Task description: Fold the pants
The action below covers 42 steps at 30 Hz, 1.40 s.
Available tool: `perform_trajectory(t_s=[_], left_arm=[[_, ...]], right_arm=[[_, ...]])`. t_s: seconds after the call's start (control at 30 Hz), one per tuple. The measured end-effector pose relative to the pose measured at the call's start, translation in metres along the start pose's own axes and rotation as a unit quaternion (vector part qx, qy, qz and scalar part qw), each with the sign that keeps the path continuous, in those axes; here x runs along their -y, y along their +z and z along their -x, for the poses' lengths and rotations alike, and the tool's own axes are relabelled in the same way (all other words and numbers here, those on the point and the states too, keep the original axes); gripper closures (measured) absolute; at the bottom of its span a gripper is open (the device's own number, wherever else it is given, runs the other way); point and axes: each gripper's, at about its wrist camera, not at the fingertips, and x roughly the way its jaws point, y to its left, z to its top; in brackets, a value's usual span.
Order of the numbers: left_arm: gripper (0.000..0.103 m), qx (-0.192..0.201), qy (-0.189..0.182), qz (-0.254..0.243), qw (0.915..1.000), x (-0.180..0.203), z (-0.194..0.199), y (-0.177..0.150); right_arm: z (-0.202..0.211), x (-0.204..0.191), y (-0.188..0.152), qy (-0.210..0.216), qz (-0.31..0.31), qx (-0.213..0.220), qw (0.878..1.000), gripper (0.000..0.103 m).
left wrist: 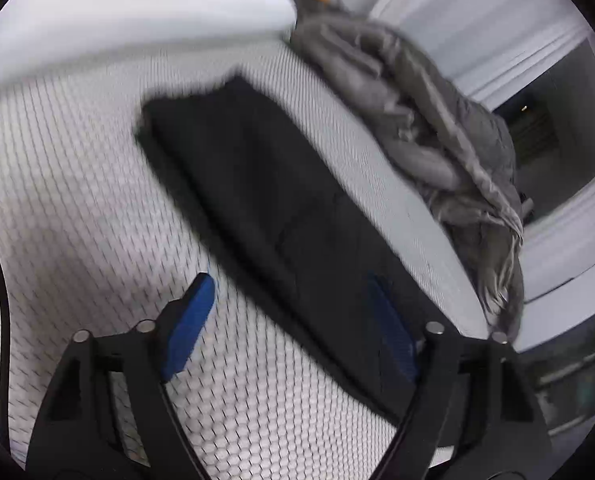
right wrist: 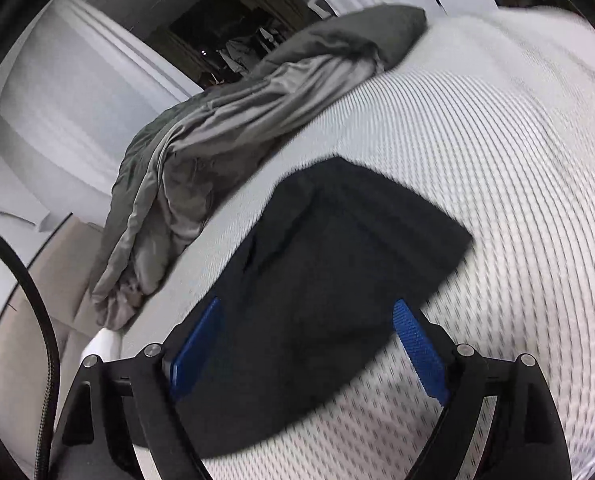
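Black pants lie flat and folded lengthwise as a long strip on the white honeycomb-patterned mattress. In the right wrist view the pants show as a broad dark shape on the mattress. My left gripper is open above the near end of the pants, blue pads apart, holding nothing. My right gripper is open just above the pants, blue pads wide apart and empty.
A crumpled grey blanket lies along the mattress's far edge, also in the right wrist view. A white wall and a dark doorway stand behind. A black cable hangs at the left.
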Motion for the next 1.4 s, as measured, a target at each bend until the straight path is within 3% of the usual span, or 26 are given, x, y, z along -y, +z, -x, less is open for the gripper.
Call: perform_trajectory(t_s=[0.17,0.27,0.33,0.43,0.6,0.67,0.7,0.73,0.83,1.1,1.17,1.2,1.23,1.3,1.37,1.4], left_arm=[[0.038,-0.041,-0.025,0.036,0.9982,-0.009,-0.038,-0.008],[0.053,-0.035,-0.011,0.052,0.9980,-0.010,-0.056,-0.004],[0.091,-0.029,0.013,0.040,0.9987,-0.008,-0.063,-0.002],[0.098,-0.021,0.009,0.049,0.9985,-0.016,-0.063,0.000],[0.100,-0.010,0.004,0.038,0.9992,-0.018,-0.055,-0.001],[0.101,-0.006,0.006,0.032,0.9994,-0.016,-0.051,-0.001],[0.101,-0.002,0.006,0.029,0.9996,-0.017,-0.047,-0.003],[0.101,-0.001,0.005,0.026,0.9997,-0.018,-0.042,-0.004],[0.102,0.006,0.013,0.002,0.9999,-0.016,-0.028,-0.009],[0.101,0.013,0.018,-0.019,0.9996,-0.041,0.030,-0.043],[0.100,0.013,0.035,-0.035,0.9987,-0.048,0.041,-0.057],[0.095,0.007,0.063,-0.055,0.9965,-0.049,0.043,-0.064],[0.092,-0.002,0.090,-0.074,0.9932,-0.046,0.044,-0.069],[0.085,0.007,0.108,-0.105,0.9886,-0.040,0.058,-0.078],[0.075,0.026,0.113,-0.127,0.9851,-0.032,0.077,-0.086],[0.064,0.044,0.113,-0.141,0.9826,-0.026,0.090,-0.092]], right_arm=[[0.006,0.012,-0.021,0.031,-0.006,-0.034,0.999,0.015],[-0.002,0.009,-0.026,0.044,0.003,-0.051,0.998,0.015],[-0.013,0.010,-0.028,0.041,-0.001,-0.065,0.997,0.015],[-0.039,0.013,-0.034,0.027,0.000,-0.110,0.994,0.015],[-0.057,0.009,-0.021,0.051,-0.009,-0.086,0.995,0.016],[-0.066,0.013,-0.014,0.061,-0.036,-0.065,0.995,0.036],[-0.070,0.018,-0.012,0.055,-0.053,-0.059,0.995,0.068],[-0.075,0.024,-0.012,0.039,-0.071,-0.057,0.995,0.088],[-0.074,0.033,-0.015,0.051,-0.097,-0.056,0.992,0.098],[-0.024,0.038,-0.036,0.065,-0.055,-0.072,0.994,0.100],[-0.008,0.044,-0.046,0.065,-0.054,-0.072,0.994,0.100],[0.001,0.050,-0.055,0.068,-0.053,-0.076,0.993,0.099],[0.004,0.054,-0.058,0.073,-0.051,-0.086,0.992,0.094],[0.014,0.064,-0.064,0.077,-0.036,-0.109,0.990,0.086],[0.035,0.066,-0.063,0.074,-0.021,-0.086,0.993,0.068],[0.044,0.067,-0.064,0.069,-0.009,-0.074,0.995,0.057]])
